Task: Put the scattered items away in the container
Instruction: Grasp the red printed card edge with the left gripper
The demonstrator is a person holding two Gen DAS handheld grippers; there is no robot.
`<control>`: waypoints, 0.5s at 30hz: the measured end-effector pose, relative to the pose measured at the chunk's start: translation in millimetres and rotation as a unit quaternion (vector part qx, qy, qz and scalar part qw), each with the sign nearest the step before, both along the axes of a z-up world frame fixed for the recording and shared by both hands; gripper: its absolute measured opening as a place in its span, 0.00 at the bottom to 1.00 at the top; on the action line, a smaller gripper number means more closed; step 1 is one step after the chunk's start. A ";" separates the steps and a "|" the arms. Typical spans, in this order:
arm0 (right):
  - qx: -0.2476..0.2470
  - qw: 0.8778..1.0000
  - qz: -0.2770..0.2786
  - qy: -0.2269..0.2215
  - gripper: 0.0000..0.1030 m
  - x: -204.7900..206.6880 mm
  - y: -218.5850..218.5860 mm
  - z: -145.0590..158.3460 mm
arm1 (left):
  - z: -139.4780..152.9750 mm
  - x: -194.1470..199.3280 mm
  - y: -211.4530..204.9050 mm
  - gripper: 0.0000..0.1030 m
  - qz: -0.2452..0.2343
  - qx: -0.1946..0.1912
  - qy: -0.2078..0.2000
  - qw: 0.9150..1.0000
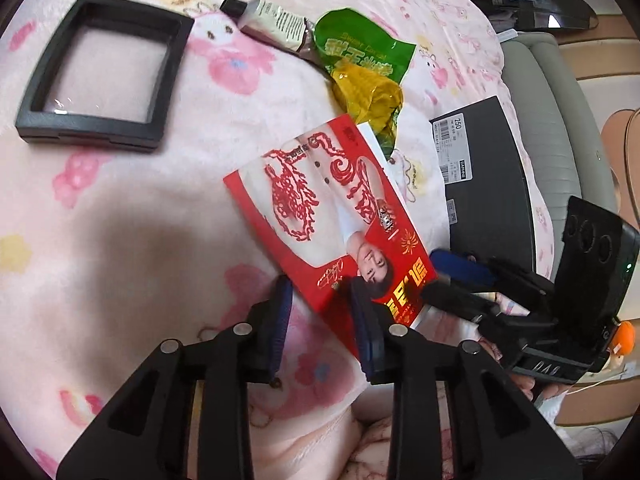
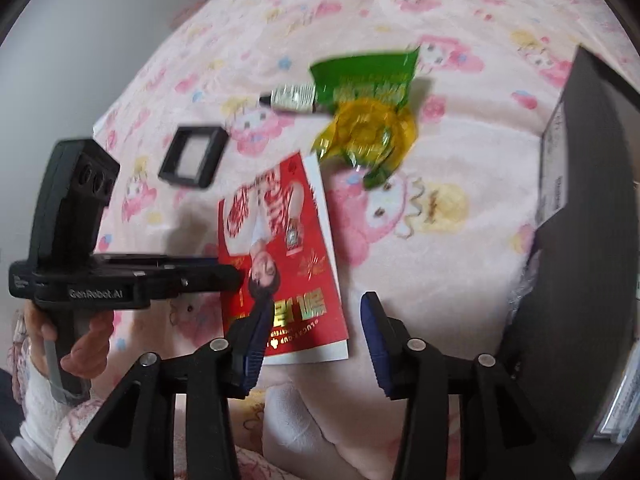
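A red booklet (image 1: pixel 340 216) (image 2: pixel 288 264) lies flat on the pink blanket (image 1: pixel 120 240). My left gripper (image 1: pixel 320 282) is open, with the booklet's near left edge between its fingers and the right pad lying over the cover. My right gripper (image 2: pixel 320 300) is open over the booklet's lower right corner. Each gripper shows in the other's view: the right gripper (image 1: pixel 431 276) and the left gripper (image 2: pixel 234 270). Farther off lie a green and yellow snack bag (image 1: pixel 360 64) (image 2: pixel 368 120), a tube with a black cap (image 1: pixel 272 20) (image 2: pixel 292 98) and a black square case (image 1: pixel 104 72) (image 2: pixel 194 156). A dark shoe box (image 1: pixel 492 184) (image 2: pixel 592 200) stands to the right.
A grey cushioned seat (image 1: pixel 560 128) runs past the blanket's right edge, with a dark glass surface (image 1: pixel 540 4) behind it. A person's hand (image 2: pixel 80 344) holds the left gripper's handle. A pale wall (image 2: pixel 80 40) rises at the far left.
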State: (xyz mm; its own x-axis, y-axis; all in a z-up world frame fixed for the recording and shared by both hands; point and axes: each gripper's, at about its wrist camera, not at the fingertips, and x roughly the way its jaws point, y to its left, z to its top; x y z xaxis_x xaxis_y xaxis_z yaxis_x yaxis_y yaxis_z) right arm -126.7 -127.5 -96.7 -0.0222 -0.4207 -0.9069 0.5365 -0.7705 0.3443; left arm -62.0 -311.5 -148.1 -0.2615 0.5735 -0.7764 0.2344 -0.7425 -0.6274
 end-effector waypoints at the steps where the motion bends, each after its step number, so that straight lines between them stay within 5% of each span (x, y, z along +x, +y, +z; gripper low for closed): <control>1: 0.008 1.000 0.006 -0.013 0.40 0.3 -2.3 -5.1 | -0.9 -2.0 2.0 0.28 -0.002 -0.002 -0.002 1.000; 9: 0.000 0.999 0.004 -0.034 0.40 18.0 13.4 2.1 | 25.7 -15.1 -19.0 0.48 0.013 -0.101 0.026 0.994; 15: -0.034 0.995 0.005 -0.093 0.40 18.0 15.0 -14.4 | 14.7 -45.3 -29.9 0.48 0.042 -0.100 0.062 0.992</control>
